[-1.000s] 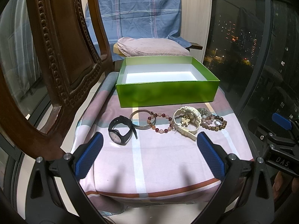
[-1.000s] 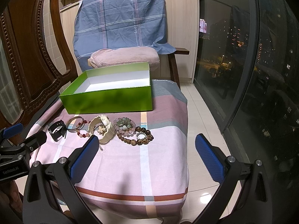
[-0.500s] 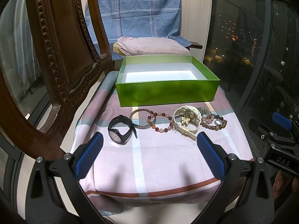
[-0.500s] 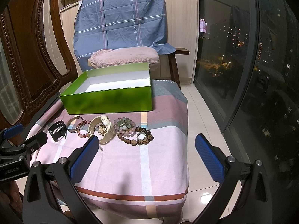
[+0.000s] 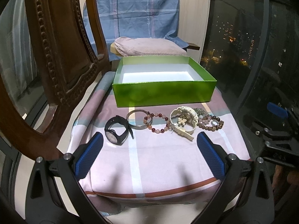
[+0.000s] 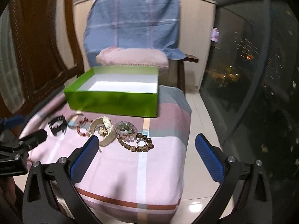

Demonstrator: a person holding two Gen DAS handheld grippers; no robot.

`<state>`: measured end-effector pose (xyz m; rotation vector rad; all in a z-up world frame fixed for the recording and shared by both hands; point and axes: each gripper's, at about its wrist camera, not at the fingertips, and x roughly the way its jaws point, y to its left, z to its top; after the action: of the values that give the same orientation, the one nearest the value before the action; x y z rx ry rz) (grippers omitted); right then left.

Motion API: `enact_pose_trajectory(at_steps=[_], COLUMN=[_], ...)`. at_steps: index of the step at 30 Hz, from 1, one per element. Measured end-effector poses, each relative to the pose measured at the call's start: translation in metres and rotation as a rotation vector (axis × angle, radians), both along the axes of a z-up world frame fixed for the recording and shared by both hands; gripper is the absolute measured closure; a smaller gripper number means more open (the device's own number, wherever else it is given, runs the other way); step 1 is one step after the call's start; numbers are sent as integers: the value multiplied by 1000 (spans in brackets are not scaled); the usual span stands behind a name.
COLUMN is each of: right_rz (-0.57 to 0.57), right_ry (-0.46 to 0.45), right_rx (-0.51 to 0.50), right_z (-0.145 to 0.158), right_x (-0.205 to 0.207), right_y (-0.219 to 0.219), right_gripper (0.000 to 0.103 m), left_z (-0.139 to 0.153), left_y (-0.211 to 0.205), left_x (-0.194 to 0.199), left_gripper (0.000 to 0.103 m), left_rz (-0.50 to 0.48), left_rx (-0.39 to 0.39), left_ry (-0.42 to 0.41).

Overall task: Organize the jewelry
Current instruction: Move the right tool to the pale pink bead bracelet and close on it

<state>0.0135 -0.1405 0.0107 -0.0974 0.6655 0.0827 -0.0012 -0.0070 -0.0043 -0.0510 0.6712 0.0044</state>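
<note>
The jewelry lies in a row on the cloth (image 5: 158,160), just near of the box (image 5: 164,95) and outside it. From left to right: a black watch (image 5: 116,131) with a round pale dial, lying on its side; a thin metal bangle (image 5: 139,120), smooth and round; a bracelet (image 5: 157,123) of red and pink beads that overlaps the bangle; a chunky cream watch (image 5: 184,120) with a small gold flower charm on it and its strap end pointing near; and a heap of bead strands (image 6: 130,134), pale pink and green ones touching glossy brown ones, with a small ring on the brown beads.

The box is a low, open rectangle, shiny green outside and white inside. Nothing lies in it. It stands at the far part of the cloth, which is soft, pink with white, grey and rust bands, and hangs over the near edge.

The left gripper (image 5: 149,149) hangs near of the row, level, its ribbed blue pads spread wide with nothing between them; the black watch lies just beyond its left pad. The right gripper (image 6: 145,151) is likewise spread wide and empty, tilted slightly, its left pad in front of the cream watch. That view is blurred.

A carved wooden chair back (image 5: 61,56) rises on the left. Beyond the box are a pink cushion (image 5: 147,46) and a blue plaid sheet (image 5: 134,9).
</note>
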Motion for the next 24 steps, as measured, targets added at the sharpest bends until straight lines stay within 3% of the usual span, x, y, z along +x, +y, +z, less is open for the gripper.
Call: enact_pose_trajectory(at_steps=[5, 6, 9, 11, 13, 14, 16, 17, 19, 24], right_rz=[139, 157, 159, 167, 185, 184, 158, 149, 144, 171], right_ry=[61, 55, 61, 92, 189, 231, 296, 287, 268, 271], right_rx=[-168, -202, -222, -175, -58, -20, 27, 26, -2, -47], right_z=[-3, -5, -9, -16, -31, -37, -45, -45, -47, -59], right_x=[28, 35, 54, 64, 76, 80, 90, 93, 101, 115], right_y=[22, 25, 23, 16, 5, 1, -4, -4, 1, 18], right_gripper=[6, 13, 58, 59, 59, 59, 58, 55, 33, 29], left_z=[0, 1, 2, 1, 2, 4, 4, 4, 3, 1], left_y=[7, 10, 15, 18, 16, 15, 16, 19, 26, 34], left_x=[-2, -2, 2, 4, 6, 7, 9, 10, 14, 22], left_gripper=[4, 4, 4, 4, 4, 4, 4, 4, 4, 4], left_rz=[20, 33, 26, 19, 32, 42, 44, 46, 57, 57], left_rx=[-46, -59, -66, -67, -8, 42, 69, 53, 11, -53], left_ry=[-48, -60, -41, -15, 1, 9, 5, 8, 24, 50])
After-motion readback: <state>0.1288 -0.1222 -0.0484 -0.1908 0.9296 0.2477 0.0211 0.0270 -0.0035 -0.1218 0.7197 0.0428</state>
